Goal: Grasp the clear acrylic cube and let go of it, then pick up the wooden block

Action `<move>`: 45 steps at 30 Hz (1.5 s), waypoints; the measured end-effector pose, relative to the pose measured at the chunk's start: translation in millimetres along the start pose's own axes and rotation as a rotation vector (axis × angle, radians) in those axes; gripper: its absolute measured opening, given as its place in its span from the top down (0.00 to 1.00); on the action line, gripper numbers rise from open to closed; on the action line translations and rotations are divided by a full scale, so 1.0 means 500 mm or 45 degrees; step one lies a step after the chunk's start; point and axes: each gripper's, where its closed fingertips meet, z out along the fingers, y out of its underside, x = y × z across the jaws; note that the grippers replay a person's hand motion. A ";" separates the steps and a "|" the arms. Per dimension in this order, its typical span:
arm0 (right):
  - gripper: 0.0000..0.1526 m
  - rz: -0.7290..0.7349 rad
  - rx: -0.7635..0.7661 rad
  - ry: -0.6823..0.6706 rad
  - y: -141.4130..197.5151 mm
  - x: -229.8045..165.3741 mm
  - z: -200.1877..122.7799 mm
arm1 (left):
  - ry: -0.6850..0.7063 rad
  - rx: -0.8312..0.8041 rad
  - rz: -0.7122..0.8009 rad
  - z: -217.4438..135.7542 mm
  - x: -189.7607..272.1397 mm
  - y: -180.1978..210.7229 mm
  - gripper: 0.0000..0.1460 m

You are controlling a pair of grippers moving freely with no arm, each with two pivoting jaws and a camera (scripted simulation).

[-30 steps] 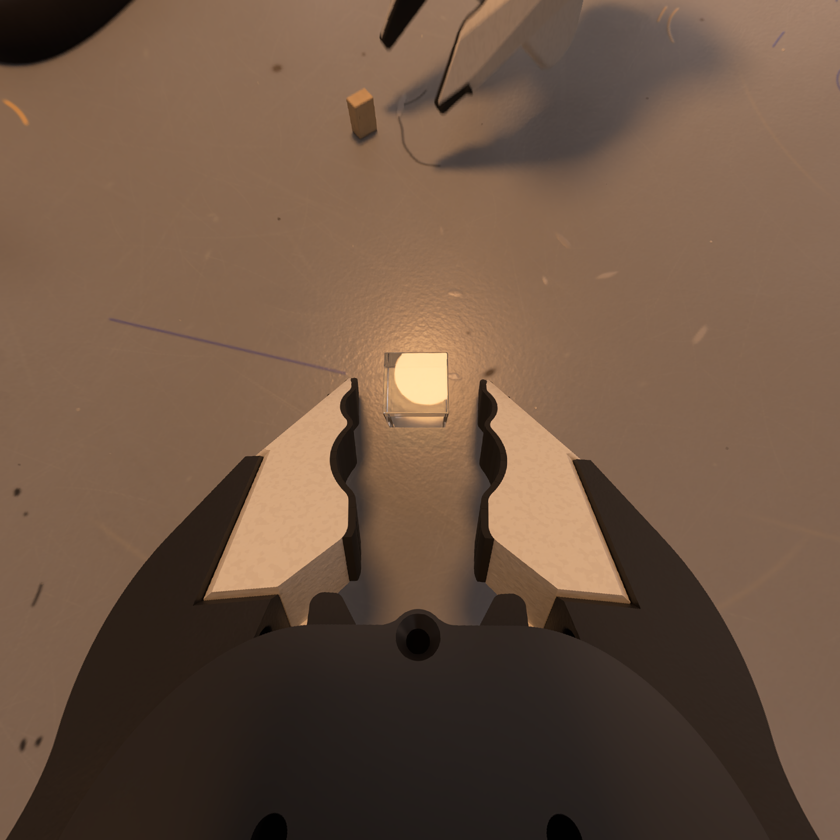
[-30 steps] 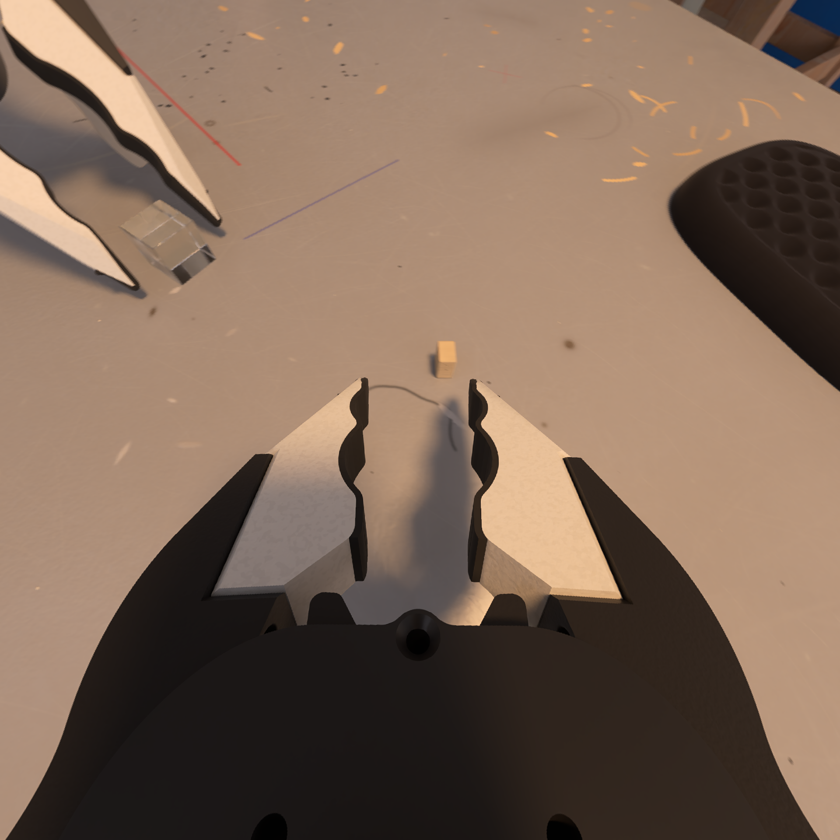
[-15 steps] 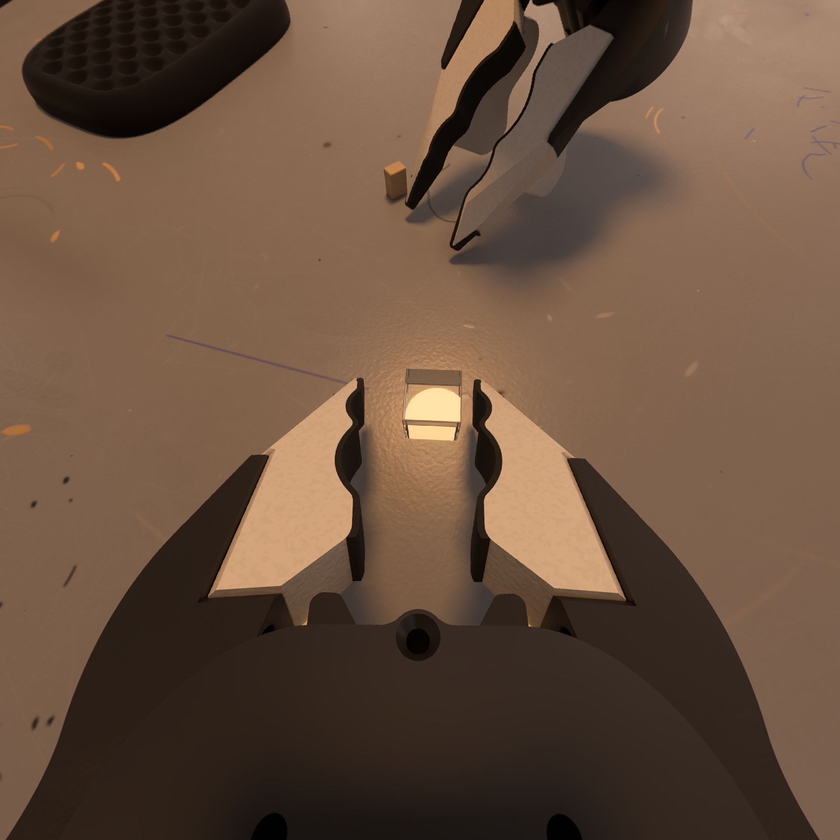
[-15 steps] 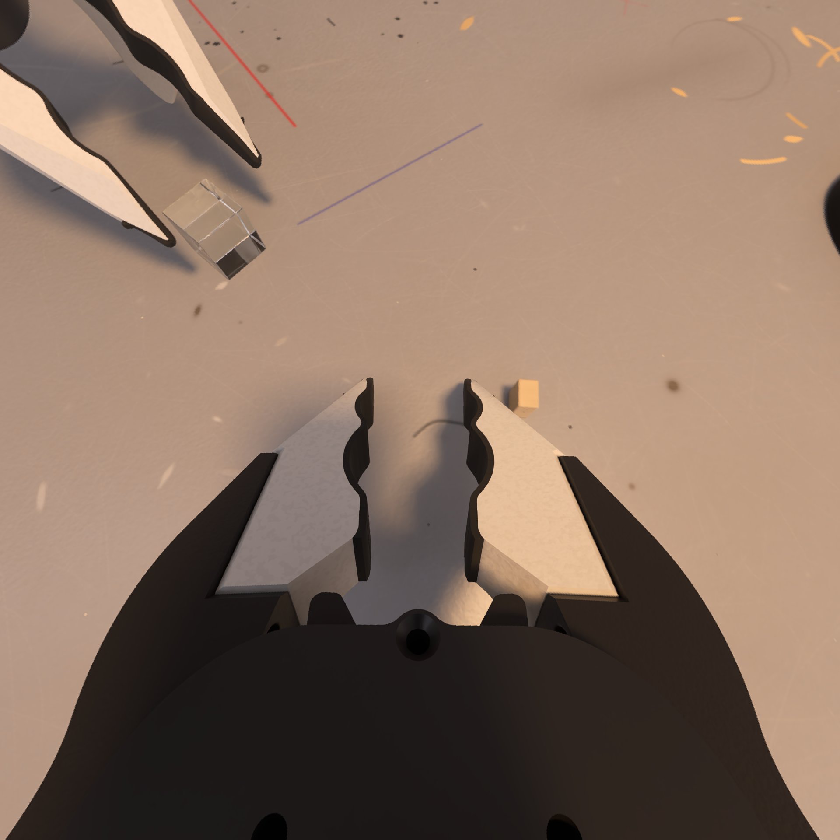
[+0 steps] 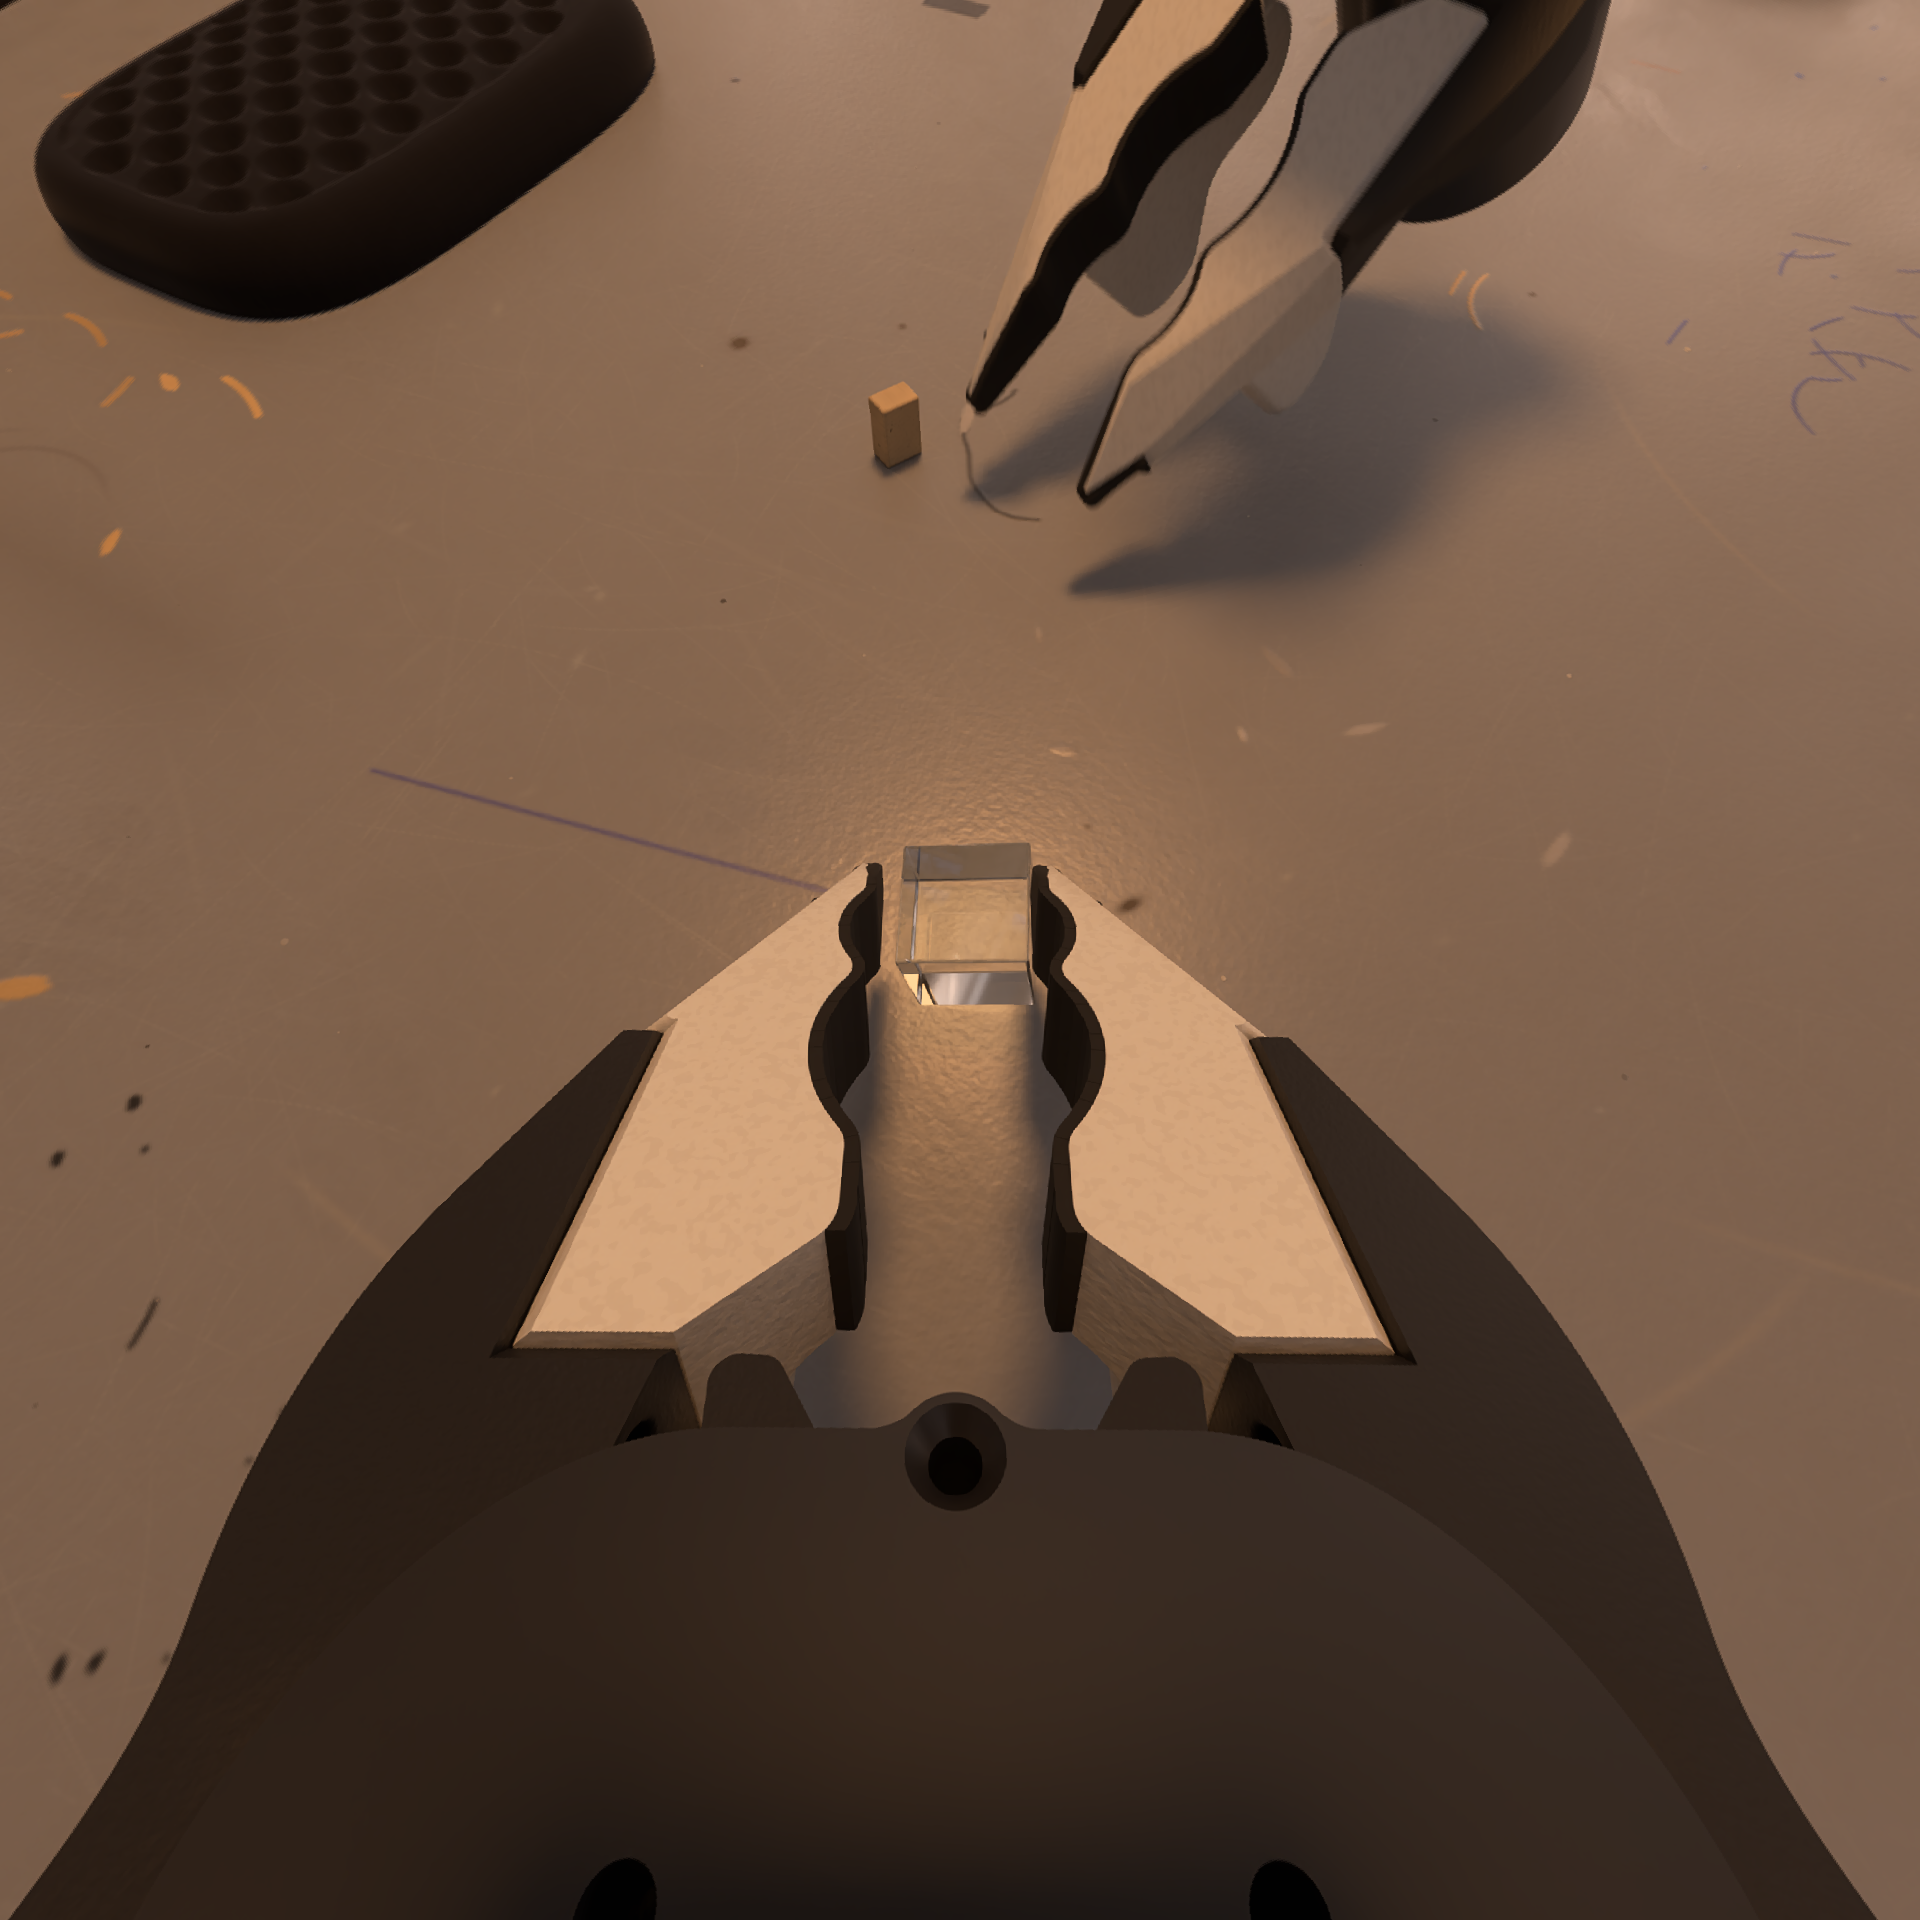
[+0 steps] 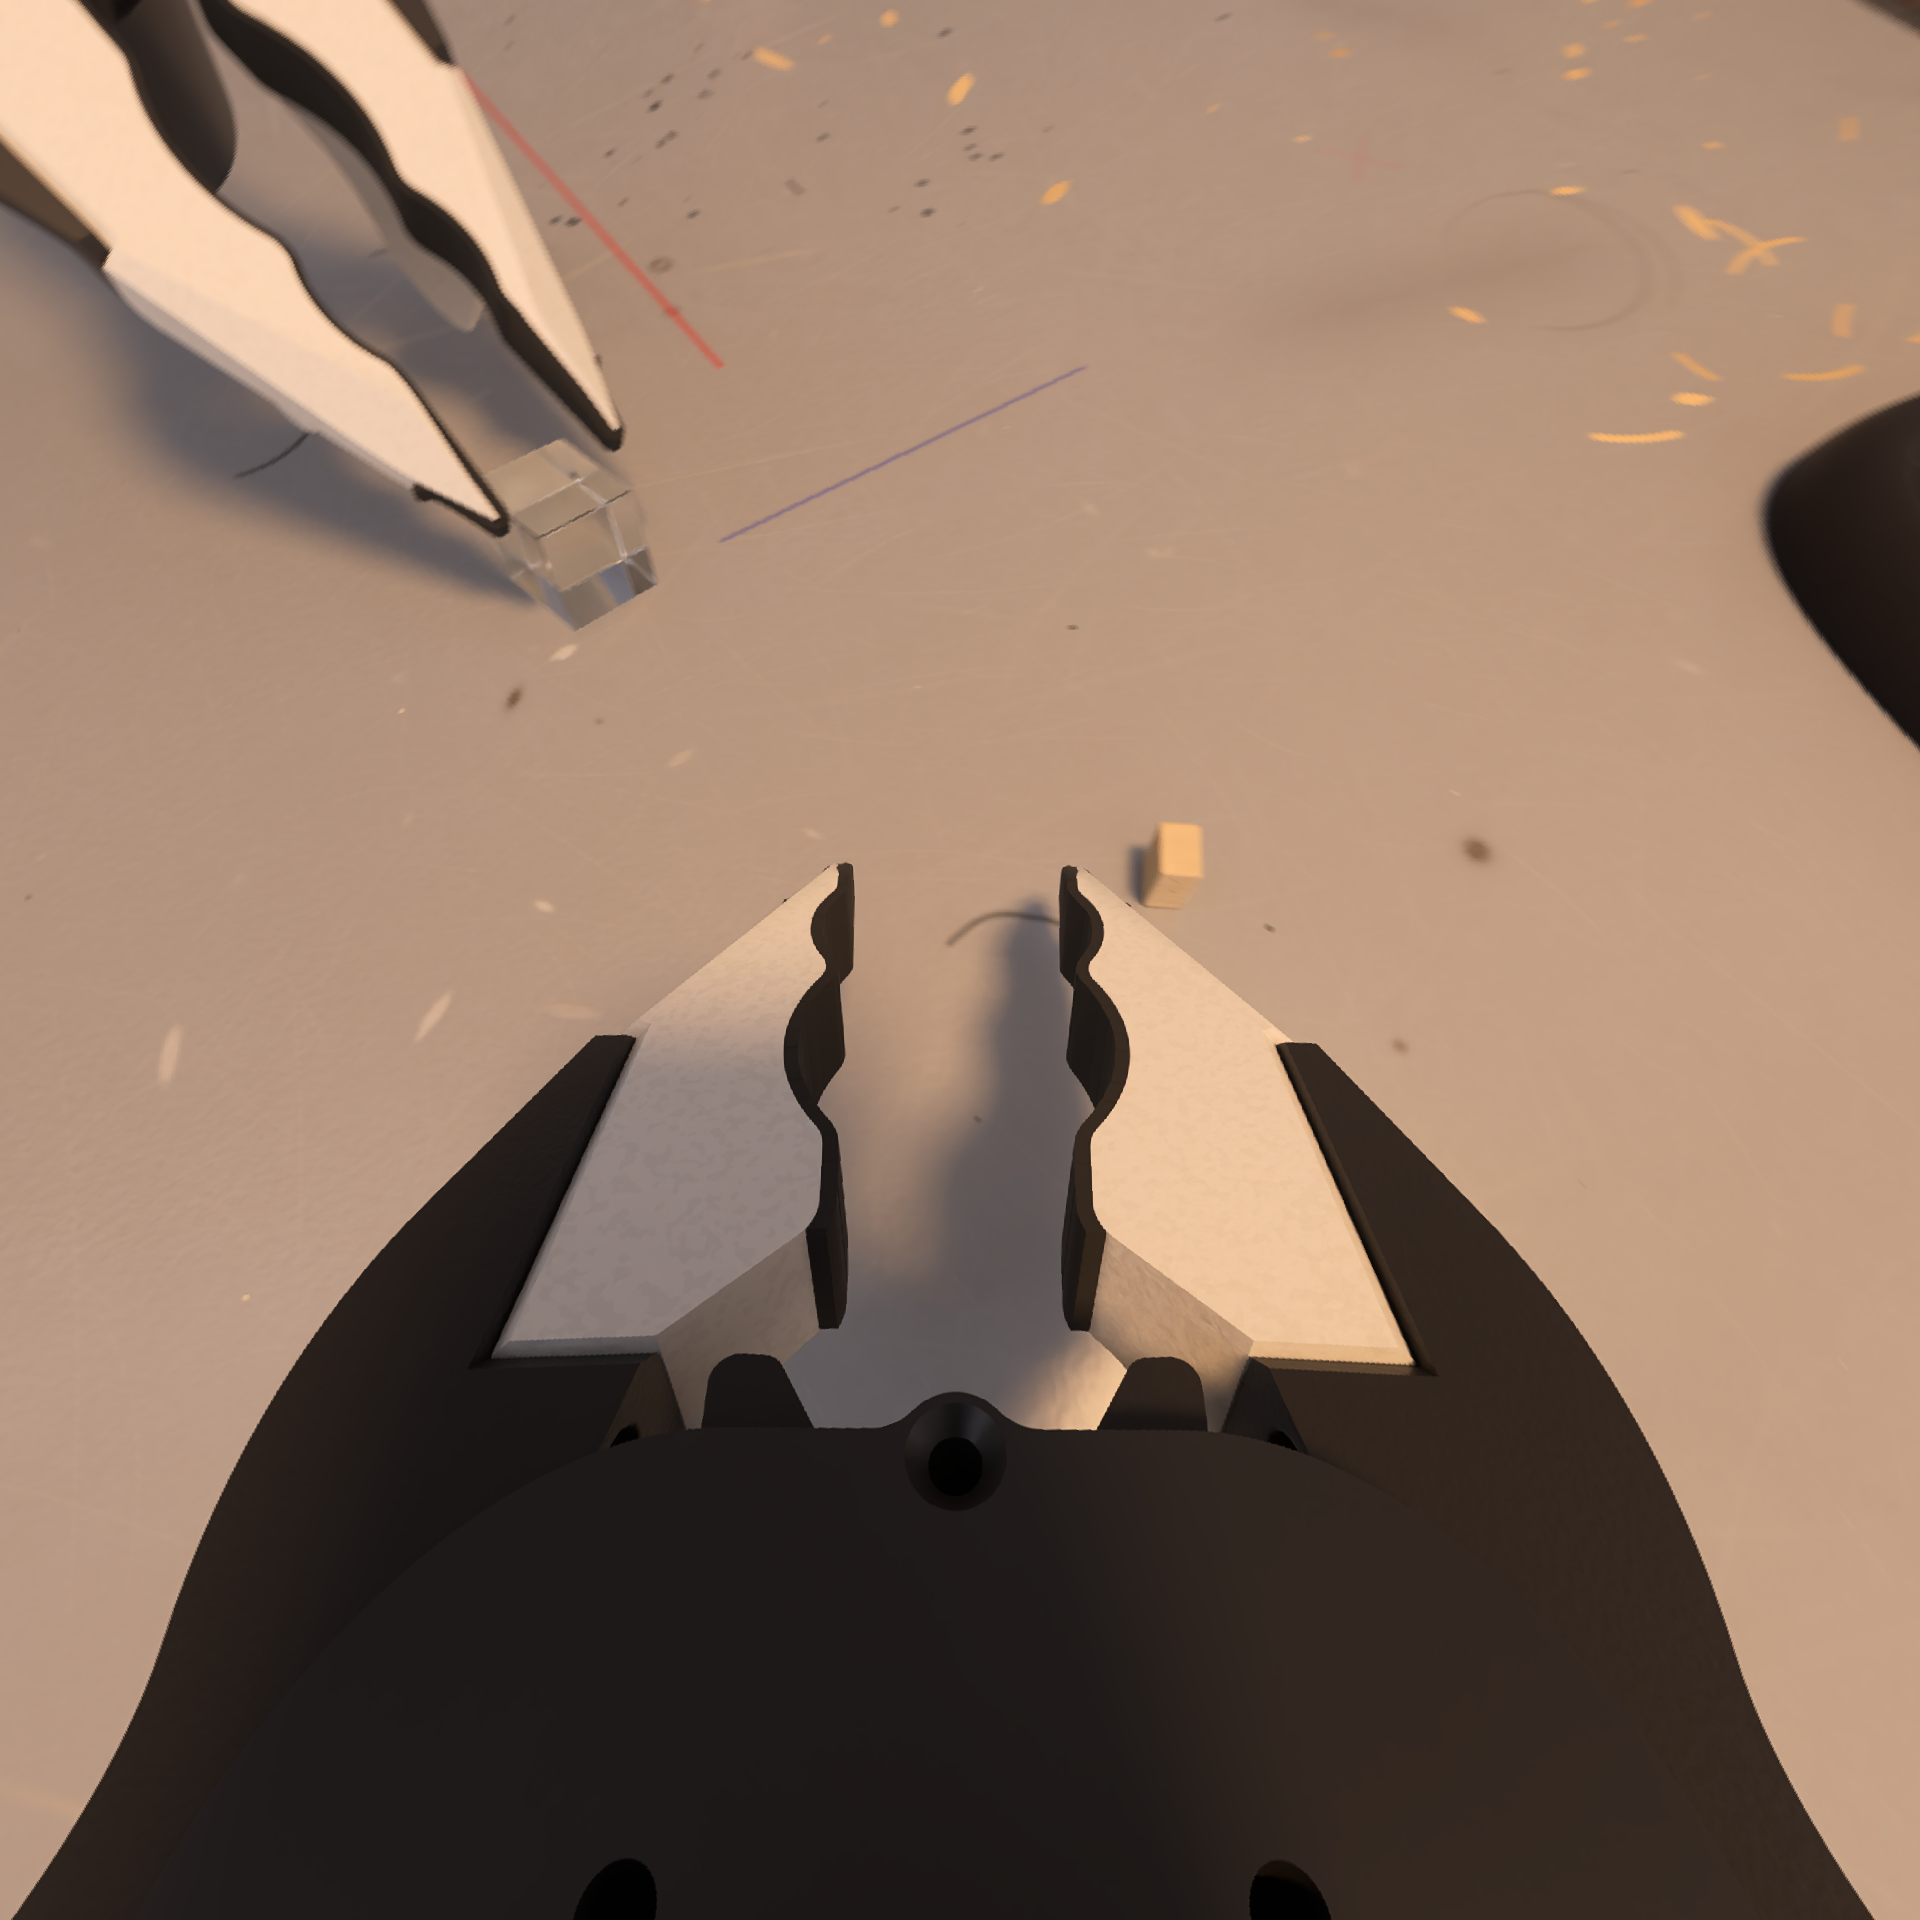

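The clear acrylic cube (image 5: 966, 925) rests on the tan table between the fingertips of my left gripper (image 5: 958, 883), whose jaws have closed in against its sides. It also shows in the right wrist view (image 6: 582, 551), pinched at the tips of the left gripper (image 6: 551, 478). The small wooden block (image 6: 1176, 862) stands on the table just right of my right gripper (image 6: 956, 878), outside its right fingertip. The right gripper is open and empty, low over the table. In the left wrist view the block (image 5: 895, 424) stands just left of the right gripper (image 5: 1039, 452).
A black perforated pad (image 5: 312, 145) lies at the far left of the left wrist view and shows at the right edge of the right wrist view (image 6: 1849, 582). The table bears thin pen lines, orange flecks and dark specks.
My left gripper moved forward around the cube and its jaws narrowed onto it. My right gripper shifted left, so the wooden block went from ahead of it to outside its right fingertip.
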 end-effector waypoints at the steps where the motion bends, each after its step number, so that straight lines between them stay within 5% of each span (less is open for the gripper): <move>1: 0.74 0.020 0.021 0.023 0.000 0.010 -0.008 | 0.001 -0.003 0.000 0.000 0.000 0.000 0.81; 7: 0.77 0.157 0.130 0.032 -0.010 0.043 -0.034 | 0.003 -0.010 0.001 0.001 0.001 0.001 0.81; 45: 0.83 0.082 -0.029 0.111 -0.002 0.093 0.020 | 0.018 0.071 -0.038 -0.012 -0.004 -0.011 0.81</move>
